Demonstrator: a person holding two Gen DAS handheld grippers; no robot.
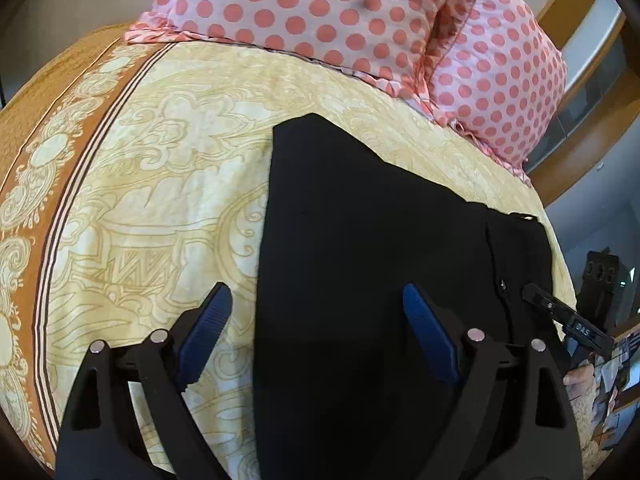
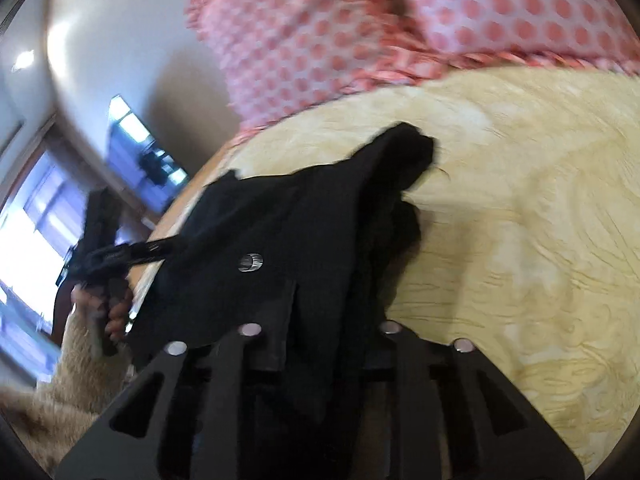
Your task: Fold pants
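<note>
Black pants (image 1: 360, 240) lie on a cream patterned bedspread (image 1: 160, 160). My left gripper (image 1: 316, 316) is open just above them, one blue-padded finger (image 1: 208, 320) over the bedspread and the other (image 1: 428, 328) over the black cloth. In the right wrist view my right gripper (image 2: 316, 344) is shut on the waist end of the pants (image 2: 320, 216), near a metal button (image 2: 251, 262), and the cloth hides its fingertips. The right gripper also shows in the left wrist view (image 1: 560, 312) at the pants' right edge. The right wrist view is blurred.
Two pink polka-dot pillows (image 1: 360, 12) lie at the far end of the bed. An orange border (image 1: 52, 160) runs along the left side of the bedspread. A wooden frame (image 1: 592, 128) and room clutter are beyond the right edge. A bright window (image 2: 28, 248) shows at the left.
</note>
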